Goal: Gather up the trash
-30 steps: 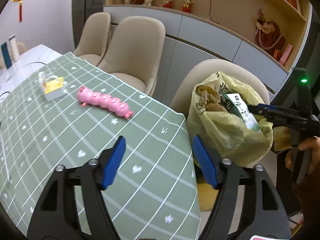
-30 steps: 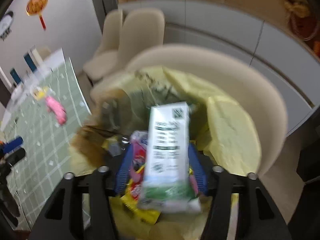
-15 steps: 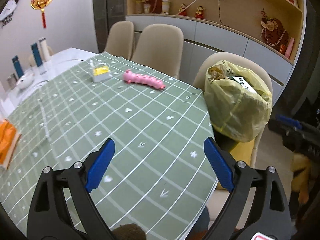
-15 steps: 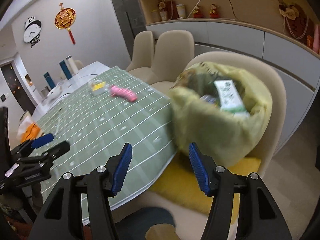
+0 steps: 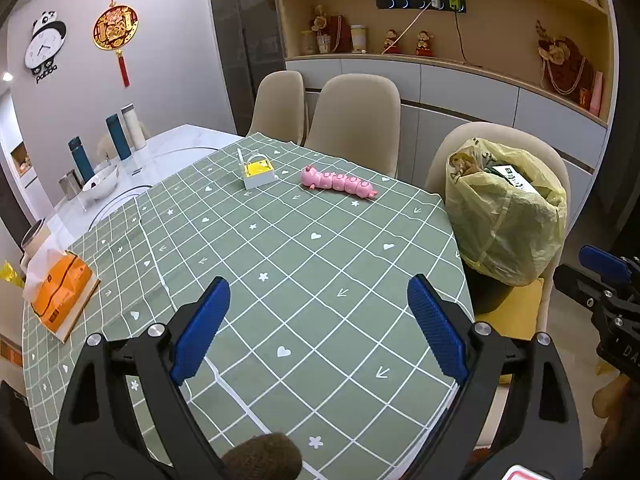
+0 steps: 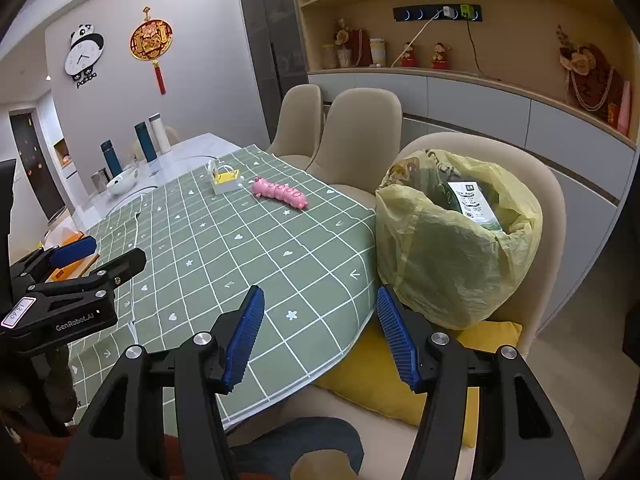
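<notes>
Left wrist view: your left gripper [image 5: 318, 330] hangs over the near part of a green checked tablecloth [image 5: 280, 248], pointing down at a slant.
Left jaws: wide apart with nothing between them; they have just been opening further.
Right wrist view: your right gripper [image 6: 320, 336] hangs over the table's near right edge, beside the chair [image 6: 532, 184] that holds the bag.
Right jaws: apart, nothing between the pads.
Trash bag: a yellow bag [image 6: 452, 256] sits on a chair seat at the table's right side, mouth open upward, a white and green packet [image 6: 474, 204] lying at the top. It looks nearly full.
On the cloth: a pink caterpillar toy [image 5: 338, 182] and a small white box with a yellow top [image 5: 258, 172] sit at the far side, near each other but apart. An orange tissue box [image 5: 60, 288] lies at the left edge.
Loose trash: none is plain to see on the cloth; whether the white box counts as trash cannot be told.
Key relation: the bag lies ahead and to the right of both grippers. Your right hand is nearer to it, with the bag just past its right finger. Your left hand is nearer the far items and the tissue box.
Toy axis: its long side runs left to right across your left view, so jaws would close across its short width.
Stage: judged near the end, with both hands free.
</notes>
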`<state>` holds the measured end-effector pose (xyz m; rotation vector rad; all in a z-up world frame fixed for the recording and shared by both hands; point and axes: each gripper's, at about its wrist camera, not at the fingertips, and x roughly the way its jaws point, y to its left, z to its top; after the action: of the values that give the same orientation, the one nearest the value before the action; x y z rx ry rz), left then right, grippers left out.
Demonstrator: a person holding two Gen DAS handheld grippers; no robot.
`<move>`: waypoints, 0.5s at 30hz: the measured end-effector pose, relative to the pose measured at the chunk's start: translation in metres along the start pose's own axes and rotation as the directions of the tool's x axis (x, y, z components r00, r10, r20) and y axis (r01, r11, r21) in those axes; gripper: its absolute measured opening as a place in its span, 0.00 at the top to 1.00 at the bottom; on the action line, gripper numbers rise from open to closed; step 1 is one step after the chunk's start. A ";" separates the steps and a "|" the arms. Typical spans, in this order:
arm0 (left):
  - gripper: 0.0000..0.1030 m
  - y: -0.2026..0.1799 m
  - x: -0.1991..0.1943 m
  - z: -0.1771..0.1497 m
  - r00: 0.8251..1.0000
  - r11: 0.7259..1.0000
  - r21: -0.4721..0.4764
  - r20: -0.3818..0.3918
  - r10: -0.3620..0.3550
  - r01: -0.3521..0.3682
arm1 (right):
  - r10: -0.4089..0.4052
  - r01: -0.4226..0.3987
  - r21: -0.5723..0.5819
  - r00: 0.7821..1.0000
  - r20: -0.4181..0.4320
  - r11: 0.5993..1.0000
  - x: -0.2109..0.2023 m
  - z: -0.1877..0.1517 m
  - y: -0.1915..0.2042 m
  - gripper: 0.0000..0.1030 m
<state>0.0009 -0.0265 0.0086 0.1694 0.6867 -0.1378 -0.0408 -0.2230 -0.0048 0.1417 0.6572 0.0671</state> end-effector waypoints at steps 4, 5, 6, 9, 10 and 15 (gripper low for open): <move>0.17 0.003 0.002 0.002 1.000 1.000 0.028 0.005 -0.005 0.005 | -0.005 0.005 0.020 1.000 0.002 1.000 0.002 0.001 -0.001 0.46; 0.17 0.002 0.002 0.002 1.000 0.999 0.033 0.005 -0.007 0.007 | -0.007 0.007 0.026 1.000 0.004 1.000 0.002 0.002 -0.001 0.46; 0.17 0.003 0.003 0.002 1.000 0.999 0.039 0.003 -0.010 0.010 | -0.012 0.012 0.029 1.000 0.006 1.000 0.003 0.003 -0.001 0.46; 0.17 0.003 0.007 0.002 1.000 0.999 0.038 -0.006 -0.016 0.016 | -0.021 0.021 0.032 1.000 0.003 0.999 0.004 0.003 -0.002 0.46; 0.17 0.004 0.008 0.002 1.000 0.999 0.036 -0.011 -0.018 0.018 | -0.023 0.023 0.032 1.000 -0.001 0.999 0.004 0.002 -0.002 0.46; 0.17 0.006 0.012 0.000 0.999 0.999 0.022 -0.023 -0.022 0.023 | -0.036 0.036 0.026 0.999 -0.008 0.999 0.005 0.002 0.000 0.46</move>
<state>0.0108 -0.0216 0.0018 0.1854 0.7098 -0.1653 -0.0356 -0.2230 -0.0068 0.1547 0.6677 0.0247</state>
